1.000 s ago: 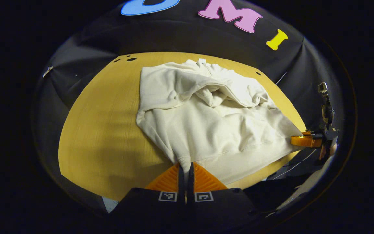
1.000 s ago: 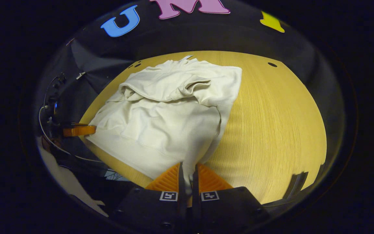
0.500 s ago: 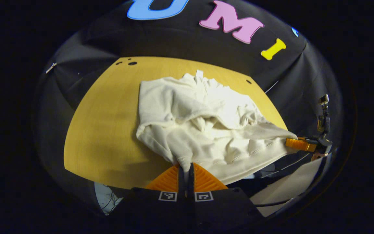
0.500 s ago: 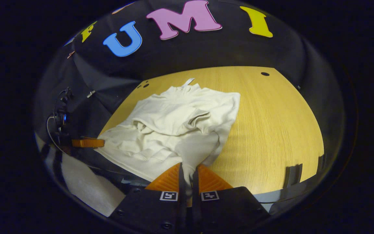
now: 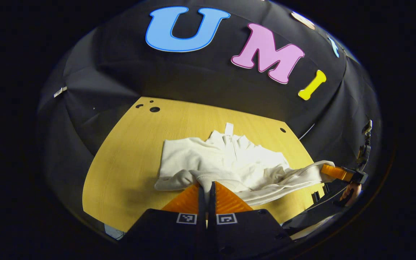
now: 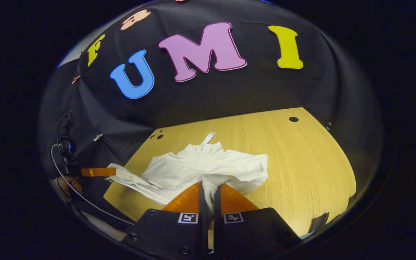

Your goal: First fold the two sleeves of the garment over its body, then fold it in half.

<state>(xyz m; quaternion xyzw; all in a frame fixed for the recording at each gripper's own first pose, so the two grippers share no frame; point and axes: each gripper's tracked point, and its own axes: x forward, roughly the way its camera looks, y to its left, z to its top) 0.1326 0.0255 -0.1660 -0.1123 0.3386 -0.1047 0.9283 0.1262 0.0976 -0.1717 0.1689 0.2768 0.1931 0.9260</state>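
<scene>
Garment (image 5: 229, 159) first: it is a cream, long-sleeved top lying on the wooden table (image 5: 128, 151), collar end toward the booth wall, its near hem lifted off the wood. I see a short zip running down from the collar and a small white tag (image 5: 228, 128) sticking out past it. The body looks bunched and creased rather than flat, with the raised hem edge stretched between my two grippers.

My left gripper (image 5: 206, 187) has its fingers drawn nearly together, pinching a ribbed corner of the hem between them. My right gripper (image 6: 208, 187) does the same at the other hem corner — cloth runs down into the slim gap between its fingers.

From the left gripper view I get the right gripper off at the right edge (image 5: 334, 171), with cloth pulled out to its tip and part of a hand (image 5: 349, 189) behind it. The right gripper view gives me the mirror of that: the left gripper (image 6: 98, 172) at the left edge holding the far corner, and a wide bare stretch of table to the right of the garment.

Both sleeves are hard to pick out — I cannot tell how they lie under the lifted hem. The near table edge is cut off behind each gripper's body.
</scene>
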